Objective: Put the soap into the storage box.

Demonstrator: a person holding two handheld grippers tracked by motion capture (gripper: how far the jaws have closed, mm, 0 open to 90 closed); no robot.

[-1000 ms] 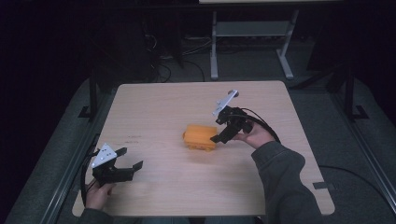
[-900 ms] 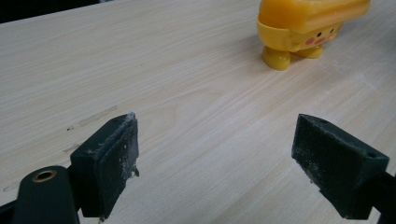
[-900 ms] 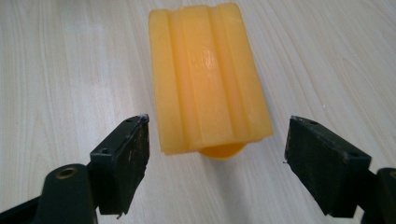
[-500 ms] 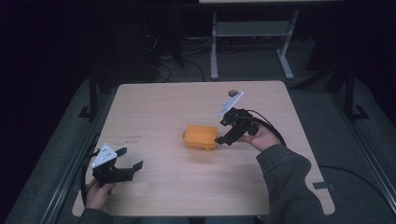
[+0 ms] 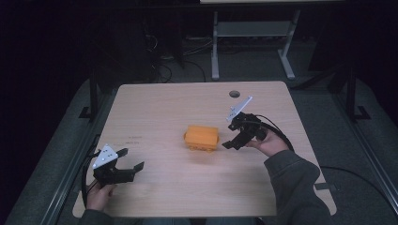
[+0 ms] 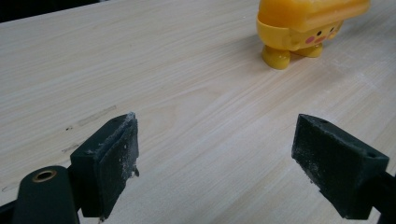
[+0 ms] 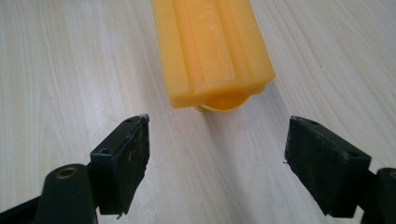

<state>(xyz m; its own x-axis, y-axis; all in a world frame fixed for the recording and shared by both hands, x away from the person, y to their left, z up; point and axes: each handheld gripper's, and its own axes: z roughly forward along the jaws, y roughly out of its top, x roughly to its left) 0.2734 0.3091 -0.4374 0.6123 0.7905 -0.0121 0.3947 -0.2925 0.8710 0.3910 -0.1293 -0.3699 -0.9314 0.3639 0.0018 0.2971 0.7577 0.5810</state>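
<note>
The right gripper [image 5: 233, 139] sat wide open just beside the yellow toy [image 5: 202, 137] at mid-table. The left gripper [image 5: 129, 160], also wide, hovered near the table's [image 5: 164, 103] front left corner.

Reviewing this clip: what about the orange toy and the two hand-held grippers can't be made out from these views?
- Orange toy: its top is cut off by the upper edge in the left gripper view; its face is too small in the high view.
- Toy's far end: cut off by the top edge in the right gripper view.
- Right hand-held gripper: its jaw pads are dark and too small in the high view.
</note>
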